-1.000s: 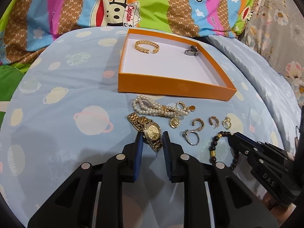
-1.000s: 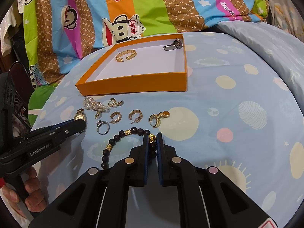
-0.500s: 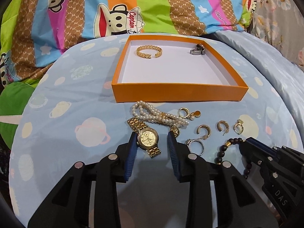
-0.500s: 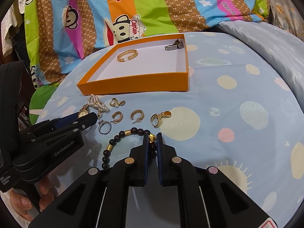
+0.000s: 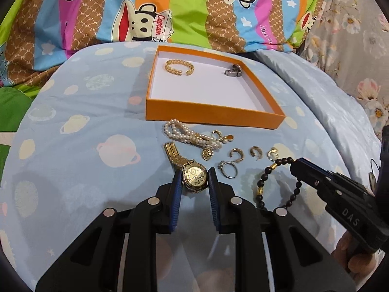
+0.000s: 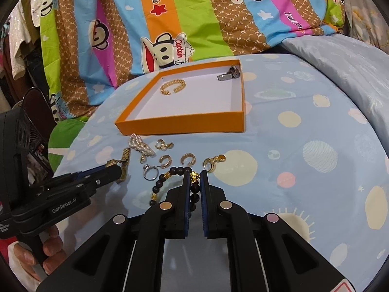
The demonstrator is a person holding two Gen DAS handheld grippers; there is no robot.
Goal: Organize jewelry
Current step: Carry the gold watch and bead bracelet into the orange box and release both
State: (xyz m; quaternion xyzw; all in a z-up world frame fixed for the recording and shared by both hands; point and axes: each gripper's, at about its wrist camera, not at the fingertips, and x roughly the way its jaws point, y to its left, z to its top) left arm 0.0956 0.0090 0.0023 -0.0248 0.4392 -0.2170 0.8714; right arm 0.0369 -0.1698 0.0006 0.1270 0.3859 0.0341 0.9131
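Left gripper [image 5: 195, 181], lower centre of its view: jaws just closing, pads clamped on the gold watch [image 5: 195, 176] case. Right gripper [image 6: 195, 179] pinched shut on the black bead bracelet [image 6: 194, 189], below the orange tray [image 6: 184, 125].

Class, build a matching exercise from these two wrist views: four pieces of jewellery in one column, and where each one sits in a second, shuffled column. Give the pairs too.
Column one:
1. gold watch
2. black bead bracelet
3. gold cuff bangle
4. silver ring

Column two:
A. lying loose on the blue sheet
B. inside the orange box
C. between the left gripper pads
D. pinched in the right gripper

Pairs: 1-C, 2-D, 3-B, 4-A
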